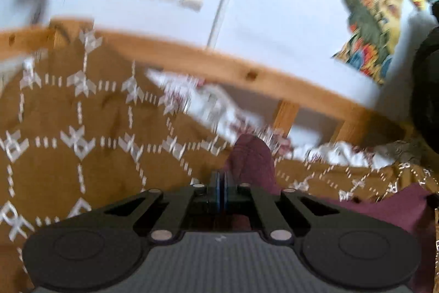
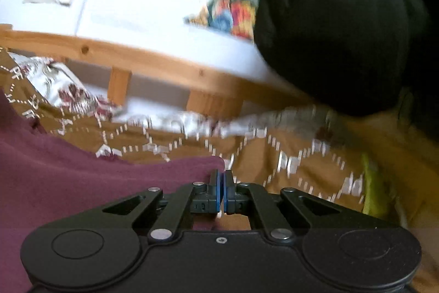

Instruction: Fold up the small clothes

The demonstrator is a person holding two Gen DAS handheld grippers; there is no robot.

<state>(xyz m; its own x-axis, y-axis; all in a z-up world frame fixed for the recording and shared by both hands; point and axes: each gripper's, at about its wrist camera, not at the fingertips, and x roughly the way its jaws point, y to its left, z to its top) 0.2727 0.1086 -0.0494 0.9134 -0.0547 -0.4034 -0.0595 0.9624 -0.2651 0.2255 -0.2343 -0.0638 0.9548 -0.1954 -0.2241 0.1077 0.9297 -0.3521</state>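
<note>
A maroon garment (image 2: 68, 177) lies on the mustard bedspread (image 1: 82, 114) with its white line pattern. In the left wrist view my left gripper (image 1: 221, 183) has its blue pads pressed together, and a bunch of the maroon garment (image 1: 252, 155) rises right at the tips, pinched there. The rest of that cloth trails off to the right. In the right wrist view my right gripper (image 2: 223, 183) is also shut, and a corner of the garment's edge runs into its pads from the left. Both views are blurred.
A wooden bed rail (image 1: 219, 65) (image 2: 137, 59) crosses behind the bedspread. White floral cloth (image 1: 208, 103) (image 2: 68, 89) lies along it. A big black soft shape (image 2: 343, 24) looms at upper right. A green strip (image 2: 370, 183) lies to the right.
</note>
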